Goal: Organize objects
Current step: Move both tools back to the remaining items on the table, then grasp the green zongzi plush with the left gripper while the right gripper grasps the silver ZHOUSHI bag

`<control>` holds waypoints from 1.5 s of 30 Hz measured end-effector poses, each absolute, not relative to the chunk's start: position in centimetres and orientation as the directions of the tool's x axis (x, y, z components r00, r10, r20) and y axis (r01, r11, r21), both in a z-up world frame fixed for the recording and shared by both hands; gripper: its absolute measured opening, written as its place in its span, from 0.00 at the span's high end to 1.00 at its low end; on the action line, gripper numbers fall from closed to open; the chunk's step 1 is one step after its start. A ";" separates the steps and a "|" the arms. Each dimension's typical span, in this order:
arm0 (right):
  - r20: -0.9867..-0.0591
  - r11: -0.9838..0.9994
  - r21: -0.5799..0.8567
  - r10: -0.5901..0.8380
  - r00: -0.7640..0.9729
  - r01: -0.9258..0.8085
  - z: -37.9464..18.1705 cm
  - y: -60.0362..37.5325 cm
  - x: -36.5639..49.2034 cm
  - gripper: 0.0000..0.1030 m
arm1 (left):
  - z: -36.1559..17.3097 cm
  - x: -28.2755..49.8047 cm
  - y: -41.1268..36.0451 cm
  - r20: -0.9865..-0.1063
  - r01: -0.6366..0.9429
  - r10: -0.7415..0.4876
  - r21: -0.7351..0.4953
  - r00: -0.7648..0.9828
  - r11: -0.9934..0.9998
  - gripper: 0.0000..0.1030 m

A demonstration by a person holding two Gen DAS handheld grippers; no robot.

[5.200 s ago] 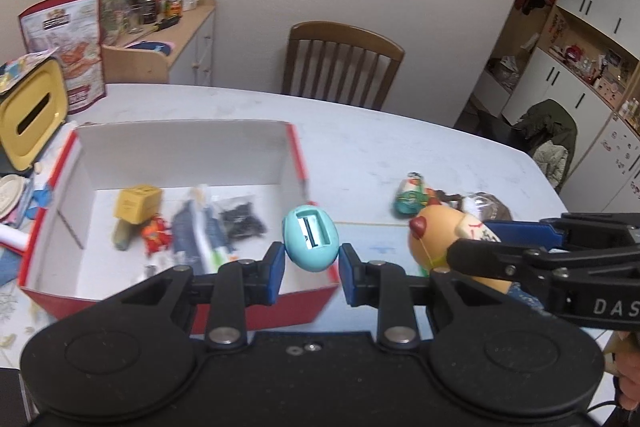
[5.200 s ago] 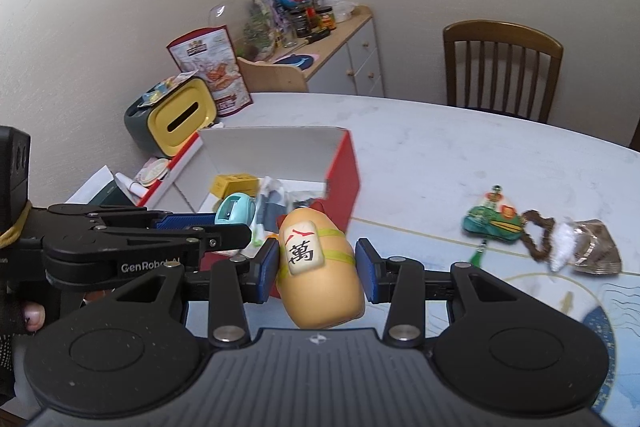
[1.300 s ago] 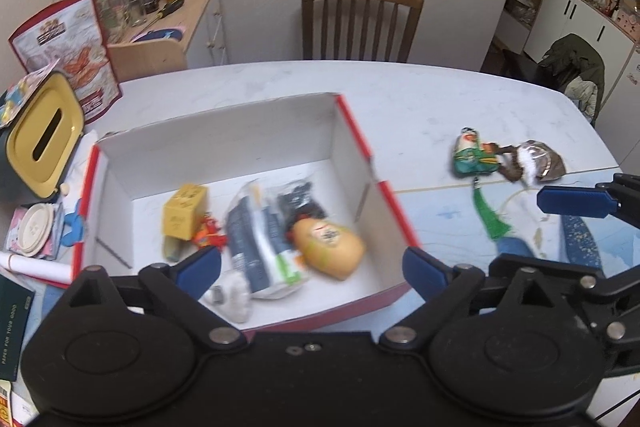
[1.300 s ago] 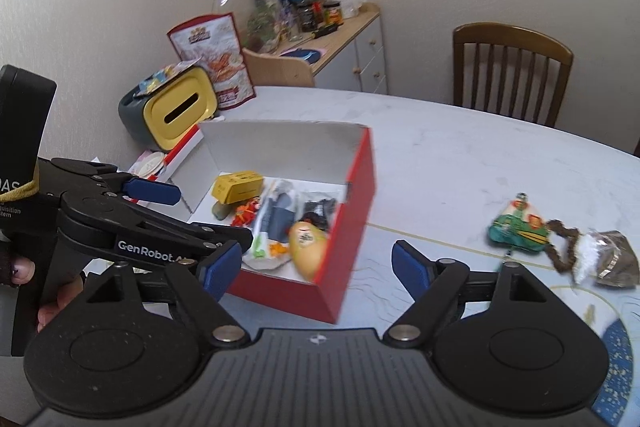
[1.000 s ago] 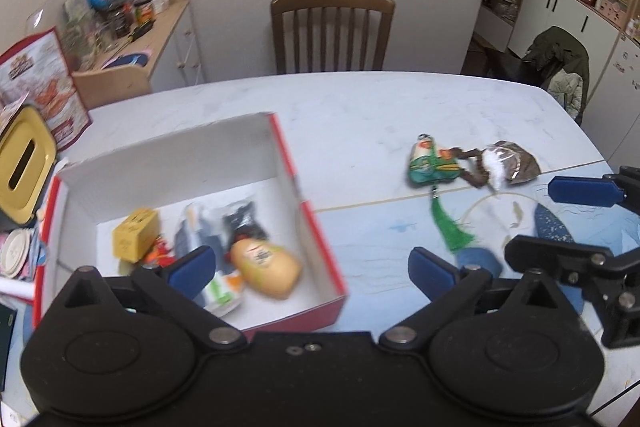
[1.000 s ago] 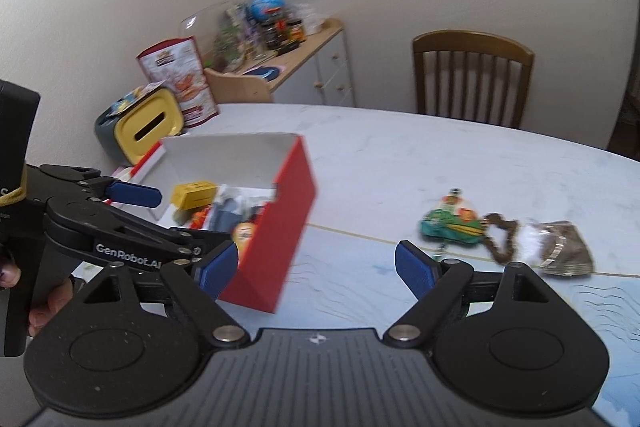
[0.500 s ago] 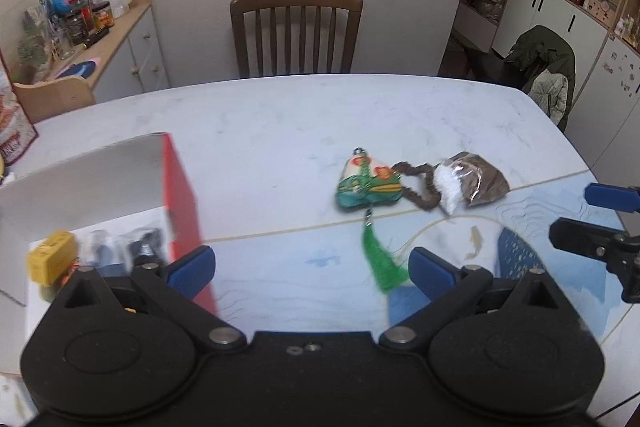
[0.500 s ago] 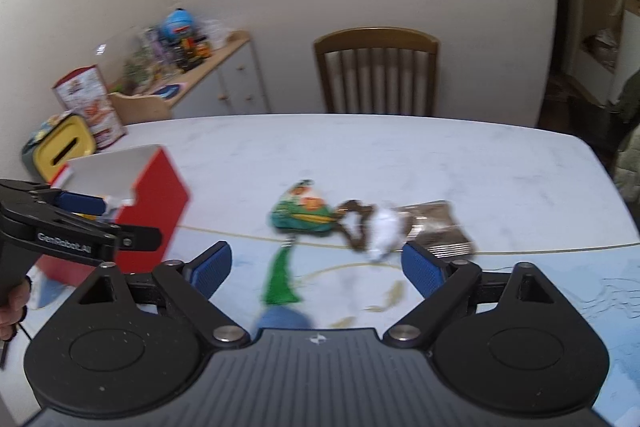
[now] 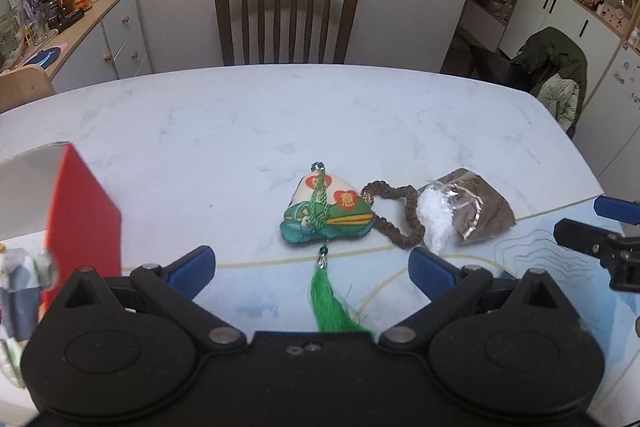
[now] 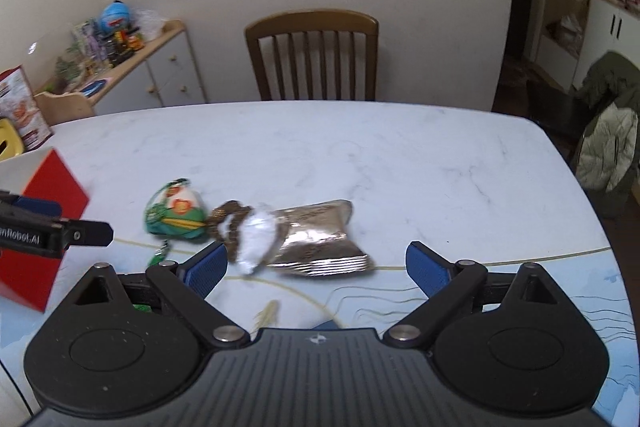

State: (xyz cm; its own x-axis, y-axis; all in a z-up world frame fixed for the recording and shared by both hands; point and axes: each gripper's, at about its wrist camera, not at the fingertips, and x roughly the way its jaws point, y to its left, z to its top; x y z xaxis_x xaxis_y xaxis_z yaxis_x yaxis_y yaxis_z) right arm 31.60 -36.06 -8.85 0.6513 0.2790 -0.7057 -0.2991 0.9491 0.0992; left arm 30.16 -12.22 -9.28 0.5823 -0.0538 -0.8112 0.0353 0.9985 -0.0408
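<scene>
Green and cream fabric marked the sachet [image 9: 326, 213], which lay near the middle of the table [image 9: 240, 123], its green tassel [image 9: 330, 303] trailing toward the near edge. Touching its right side was a brown beaded loop [image 9: 394, 215], and against that loop a white tuft [image 9: 434, 217] and a silvery-brown packet [image 9: 476, 207] were seen. The red box [image 9: 82, 223] stood at the left edge of the table, its contents blurred.

The left gripper [image 9: 312, 265] was held above the near part of the table with its jaws spread wide and nothing between them; the tassel lay in line with the gap. The right gripper [image 10: 316, 263] was likewise spread and empty, poised over the packet [image 10: 316, 237] and tuft [image 10: 258, 237].

The step in hand was judged to be the reach for the remaining loose items. For a clean pick, the sachet would best be taken across its padded body rather than by the tassel or cord, which would likely swing. Because the loop touched both neighbours, it might be dragged along; a straight descent and a slow lift would be advised. The packet would best be pinched across its narrow width, away from the tuft.
</scene>
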 end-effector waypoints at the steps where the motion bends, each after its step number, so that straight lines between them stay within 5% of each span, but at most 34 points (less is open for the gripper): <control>1: -0.711 0.950 0.105 0.279 0.646 -0.294 -9.3 -36.2 32.2 0.06 | -9.6 30.7 -12.4 -0.814 0.032 -0.049 -0.037 0.578 0.999 0.00; 33: -0.782 0.951 0.169 0.290 0.551 -0.260 -16.8 -34.4 40.9 0.07 | -16.3 37.3 -14.8 -0.824 0.018 0.043 0.064 0.565 0.998 0.01; 38: -0.783 0.946 0.189 0.306 0.541 -0.262 -17.1 -34.1 41.0 0.13 | -16.4 37.1 -15.2 -0.813 0.026 0.048 0.077 0.581 0.997 0.13; 45: -0.783 0.940 0.214 0.327 0.529 -0.264 -17.3 -34.2 41.0 0.35 | -16.1 36.8 -15.3 -0.801 0.040 0.034 0.072 0.597 0.997 0.31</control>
